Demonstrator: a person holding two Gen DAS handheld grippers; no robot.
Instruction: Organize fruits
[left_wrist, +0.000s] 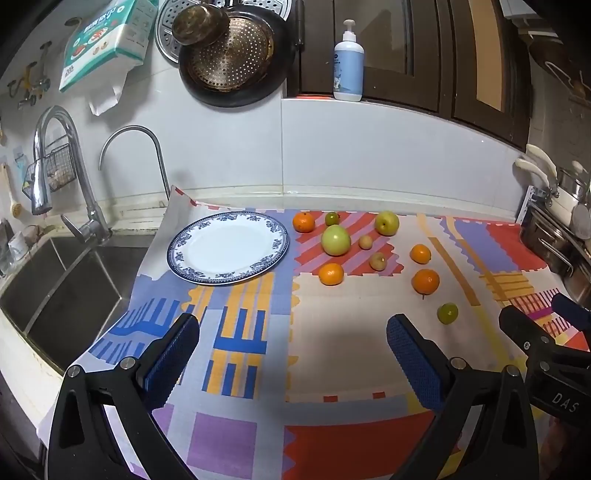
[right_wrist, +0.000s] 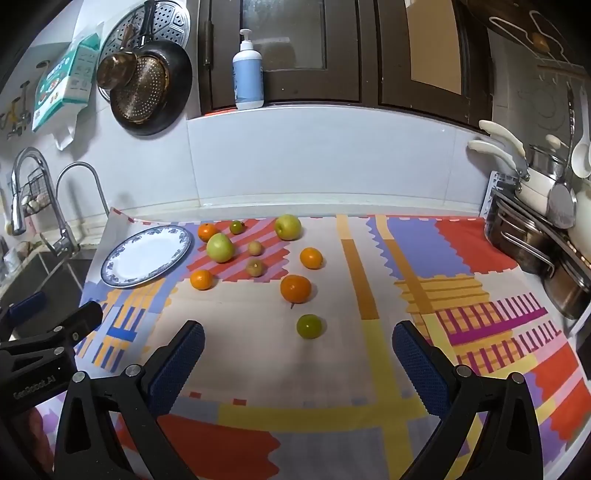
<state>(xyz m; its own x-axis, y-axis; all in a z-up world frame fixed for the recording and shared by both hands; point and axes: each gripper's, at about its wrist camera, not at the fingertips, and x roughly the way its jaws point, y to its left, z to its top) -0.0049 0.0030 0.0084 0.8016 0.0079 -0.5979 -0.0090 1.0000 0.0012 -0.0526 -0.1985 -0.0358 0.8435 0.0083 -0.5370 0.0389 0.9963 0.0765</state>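
Both the left gripper (left_wrist: 291, 354) and right gripper (right_wrist: 297, 358) hovered wide and empty. The fruits (right_wrist: 295, 288) lay scattered on the table beside the plate (left_wrist: 229, 247); round, firm, likely to roll, best pinched across their middles.

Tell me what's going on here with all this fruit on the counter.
A person holds two grippers over a patterned cloth, and both the left gripper and right gripper are open and empty. Nothing has been sorted yet: the blue-rimmed plate is bare, and the oranges, green apples and smaller fruits lie scattered on the cloth beside it. The closest piece to the right gripper is a small green fruit.
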